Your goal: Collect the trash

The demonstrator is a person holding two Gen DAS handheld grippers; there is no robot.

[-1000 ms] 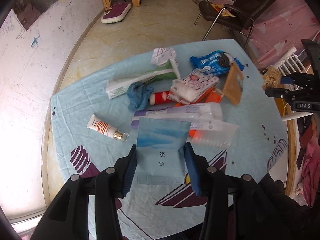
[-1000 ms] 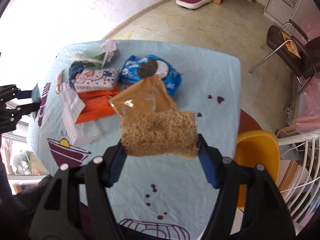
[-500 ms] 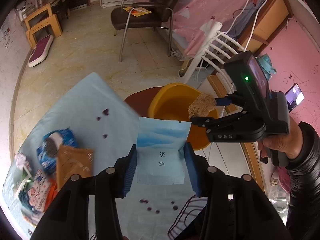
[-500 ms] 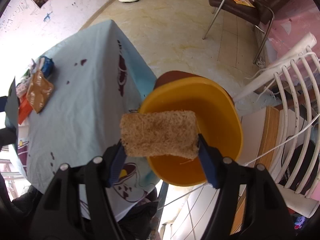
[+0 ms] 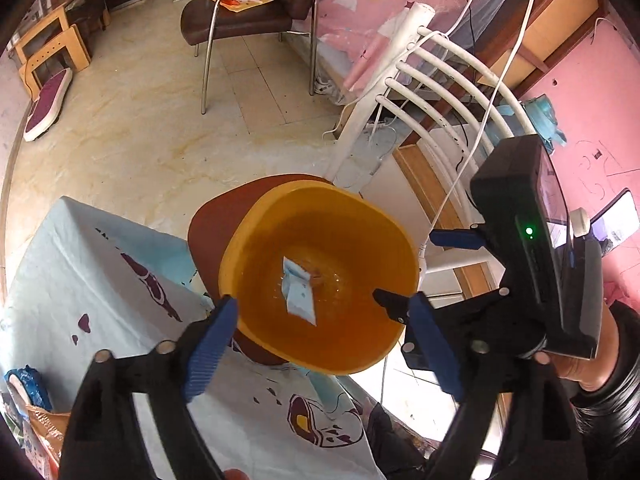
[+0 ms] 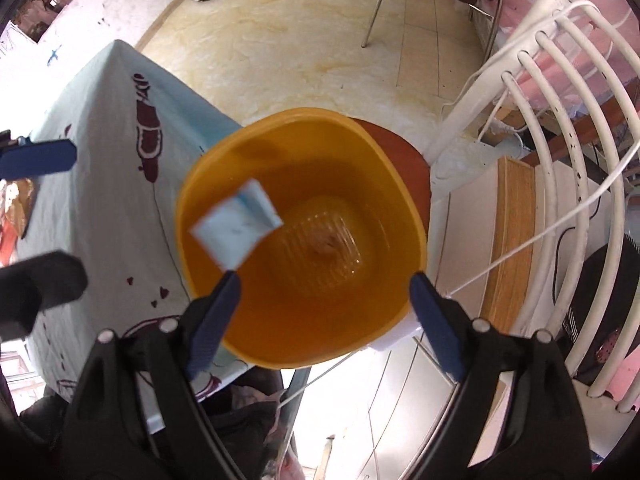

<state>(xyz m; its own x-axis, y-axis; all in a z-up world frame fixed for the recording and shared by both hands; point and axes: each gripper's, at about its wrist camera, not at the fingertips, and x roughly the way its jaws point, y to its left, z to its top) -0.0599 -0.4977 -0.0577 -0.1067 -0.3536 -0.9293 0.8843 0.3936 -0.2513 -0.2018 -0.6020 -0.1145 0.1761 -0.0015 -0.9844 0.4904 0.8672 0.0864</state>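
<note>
Both grippers hung over the round orange plastic bin (image 5: 320,344), which stood just beside the edge of the table with the pale blue printed cloth (image 5: 100,280). The left gripper (image 5: 322,344) and right gripper (image 6: 322,320) were spread wide, gripping nothing. A pale blue paper packet (image 6: 236,228) was inside the bin's mouth.

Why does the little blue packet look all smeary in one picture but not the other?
In the right wrist view the blue packet is motion-blurred, its edges streaked above the orange bin; the dark shape at the left edge is smeared too. In the left wrist view the packet looks sharper and smaller. Both fisheye views bend the white chair bars into curves.
</note>
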